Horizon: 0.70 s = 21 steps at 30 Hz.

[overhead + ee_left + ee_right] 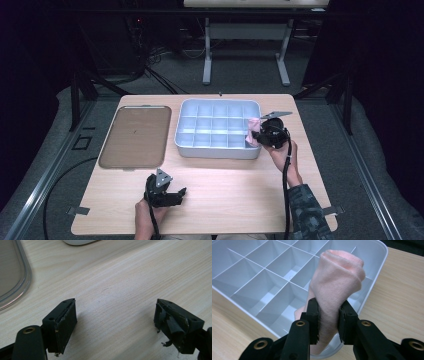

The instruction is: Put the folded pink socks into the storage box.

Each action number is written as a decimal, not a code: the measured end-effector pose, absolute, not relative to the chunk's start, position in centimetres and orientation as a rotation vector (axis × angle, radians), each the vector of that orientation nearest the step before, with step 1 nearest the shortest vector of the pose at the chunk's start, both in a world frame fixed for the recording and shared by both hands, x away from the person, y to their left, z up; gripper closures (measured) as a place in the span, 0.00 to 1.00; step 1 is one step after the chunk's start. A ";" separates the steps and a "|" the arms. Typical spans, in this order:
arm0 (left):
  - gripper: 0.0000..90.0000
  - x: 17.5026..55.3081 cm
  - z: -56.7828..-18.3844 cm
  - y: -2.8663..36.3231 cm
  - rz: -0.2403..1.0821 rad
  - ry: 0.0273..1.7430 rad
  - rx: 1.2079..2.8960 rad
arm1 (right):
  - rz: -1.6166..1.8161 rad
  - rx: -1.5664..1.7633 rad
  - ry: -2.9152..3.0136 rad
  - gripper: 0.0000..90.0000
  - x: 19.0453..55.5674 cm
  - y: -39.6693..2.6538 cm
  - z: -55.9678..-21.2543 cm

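A rolled pink cloth [337, 282] is pinched between the jaws of my right gripper [329, 317], which is shut on it. In the high view that right gripper [256, 131] holds the pink cloth [254, 125] over the right end of a pale grey divided tray [192, 145]. The cloth hangs above the tray's [374, 280] compartments nearest its right wall. My left gripper [176, 194] rests low near the table's front edge, well left of the tray. Its jaws stand wide apart, and the left gripper [115, 322] has only bare wood between them.
A flat brown tray [136, 136] with a clear rim [23, 287] lies on the table's left half. The wooden table [225, 185] ends close behind the grey tray. Beyond it, on the carpet, stand the legs of another table [207, 60].
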<state>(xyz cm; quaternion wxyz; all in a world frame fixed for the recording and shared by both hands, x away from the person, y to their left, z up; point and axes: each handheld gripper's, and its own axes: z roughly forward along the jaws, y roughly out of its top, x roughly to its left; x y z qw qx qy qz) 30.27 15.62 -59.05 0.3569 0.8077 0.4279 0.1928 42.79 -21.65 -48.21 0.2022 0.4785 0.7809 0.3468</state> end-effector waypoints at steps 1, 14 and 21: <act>0.20 30.3 -59.1 15.6 0.497 1.104 2.085 | 0.965 1.337 2.182 0.82 42.9 -21.6 -48.3; 0.20 30.2 -59.0 15.6 0.497 1.103 2.086 | 0.879 1.356 2.232 0.80 44.2 -21.3 -50.3; 0.21 30.2 -59.1 15.6 0.500 1.104 2.084 | 0.885 1.384 2.244 0.76 44.3 -21.6 -50.6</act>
